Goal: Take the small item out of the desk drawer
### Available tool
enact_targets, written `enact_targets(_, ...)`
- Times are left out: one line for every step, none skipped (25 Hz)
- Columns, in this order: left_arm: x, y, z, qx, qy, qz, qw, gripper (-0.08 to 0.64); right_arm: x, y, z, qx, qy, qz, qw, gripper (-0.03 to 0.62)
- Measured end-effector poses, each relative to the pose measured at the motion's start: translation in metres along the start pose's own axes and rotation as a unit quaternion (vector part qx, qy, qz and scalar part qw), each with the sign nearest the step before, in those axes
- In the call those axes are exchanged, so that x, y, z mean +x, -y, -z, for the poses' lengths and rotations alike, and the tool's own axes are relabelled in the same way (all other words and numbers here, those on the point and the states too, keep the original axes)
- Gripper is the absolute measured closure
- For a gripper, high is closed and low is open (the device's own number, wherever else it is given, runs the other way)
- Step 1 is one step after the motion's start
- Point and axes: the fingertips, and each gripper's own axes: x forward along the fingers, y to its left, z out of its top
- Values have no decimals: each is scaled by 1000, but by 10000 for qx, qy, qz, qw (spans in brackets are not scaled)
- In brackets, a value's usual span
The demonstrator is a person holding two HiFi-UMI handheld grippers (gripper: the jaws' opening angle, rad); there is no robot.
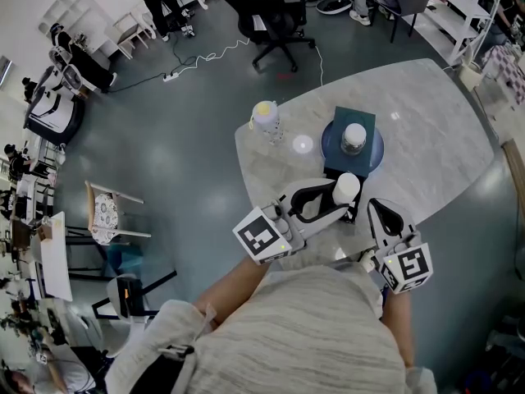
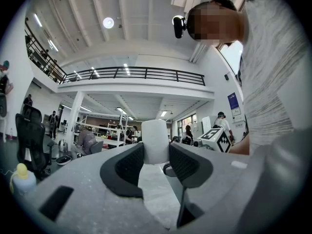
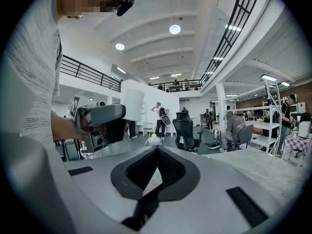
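White, round-topped cylinder (image 1: pixel 346 186) = the small item. It's already in the left gripper (image 1: pixel 344 200). In the left gripper view both dark pads press its sides, and the jaws stand wide only bc the cylinder (image 2: pixel 155 138) fills the gap. Its long axis is upright, crosswise to the jaws, w/ the top poking above the pads.

In the head view the item hangs over the near edge of the dark teal box-shaped drawer unit (image 1: pixel 361 115), which lies at 12 o'clock from the gripper tips. The unit carries a blue round plate (image 1: pixel 326 148) and a white-lidded jar (image 1: pixel 353 136). I can't tell if the drawer is open, since the gripper covers the front.

The right gripper (image 1: pixel 376 208) sits just beside, at approx. 4 o'clock from the cylinder. Its jaws are closed together w/ nothing between them, per the right gripper view (image 3: pixel 157 150). From there the left gripper and the cylinder (image 3: pixel 132 104) show at 10 o'clock.

Judgement: extraction looks done and setting the item down remains. Bare grey marble-look tabletop (image 1: pixel 426 113) lies at 9 o'clock of the left gripper, short of the yellow-capped bottle (image 1: pixel 264 118). The left hand has the item, so no handover is needed. A tall upright item could tip on release, so it's best lowered flat on its base.
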Motion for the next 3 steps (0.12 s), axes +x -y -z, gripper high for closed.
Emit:
enact_targets(1,0,0,-3,-3,2,10000,383,0,0,0,2,-7,-1,10000,583)
enact_targets(1,0,0,-8,-8,3,10000,383,0,0,0,5,-14,-5,10000,583)
enact_targets(1,0,0,-14,-14,3,10000,383,0,1,-1,9,-21,-10,10000,583)
